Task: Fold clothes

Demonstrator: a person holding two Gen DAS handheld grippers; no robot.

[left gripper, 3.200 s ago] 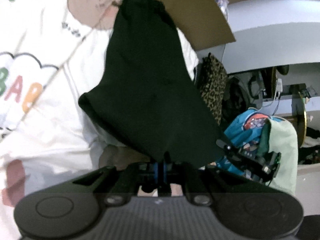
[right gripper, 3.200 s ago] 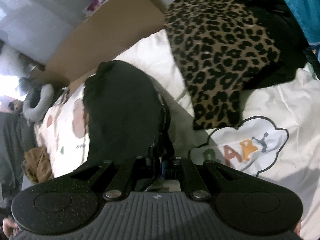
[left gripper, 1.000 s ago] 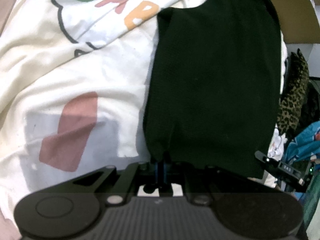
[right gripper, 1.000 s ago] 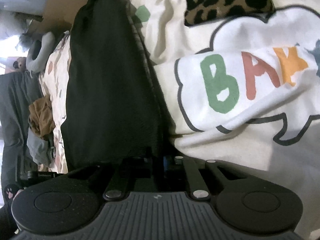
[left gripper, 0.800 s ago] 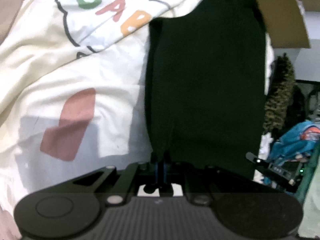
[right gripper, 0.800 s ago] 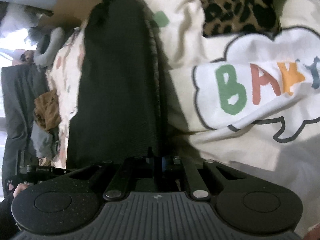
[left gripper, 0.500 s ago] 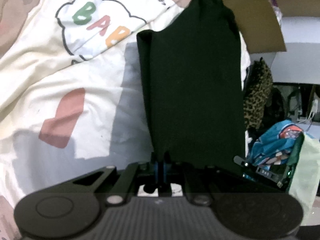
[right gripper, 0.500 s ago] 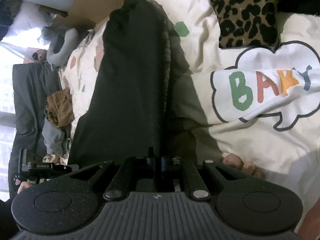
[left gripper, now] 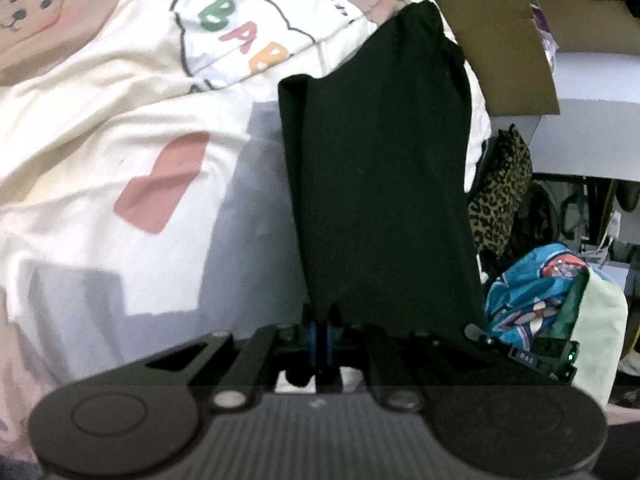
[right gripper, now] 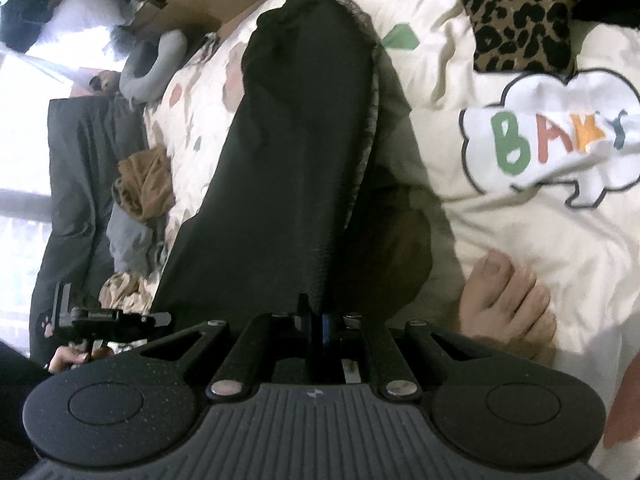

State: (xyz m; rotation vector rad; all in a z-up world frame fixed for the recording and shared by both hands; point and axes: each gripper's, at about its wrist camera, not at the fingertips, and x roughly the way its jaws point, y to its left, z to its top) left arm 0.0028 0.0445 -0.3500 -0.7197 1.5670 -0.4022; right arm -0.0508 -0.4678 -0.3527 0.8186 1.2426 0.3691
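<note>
Gripping one near corner of the black garment (left gripper: 380, 168) in each clenched tool: left tool (left gripper: 320, 330), right tool (right gripper: 316, 328). Thin pinches; liable to slip, spoiling the fold over the bed (left gripper: 100, 128).

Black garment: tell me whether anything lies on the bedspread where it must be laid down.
Both grippers, left and right, are shut on the black garment. The bedspread beside it looks bare. A bare foot rests near its right edge.

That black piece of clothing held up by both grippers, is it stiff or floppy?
Probably floppy: the black garment hangs straight down from the left gripper and right gripper, bunching at its far end. It seems light, since thin pinches at one edge carry it.
</note>
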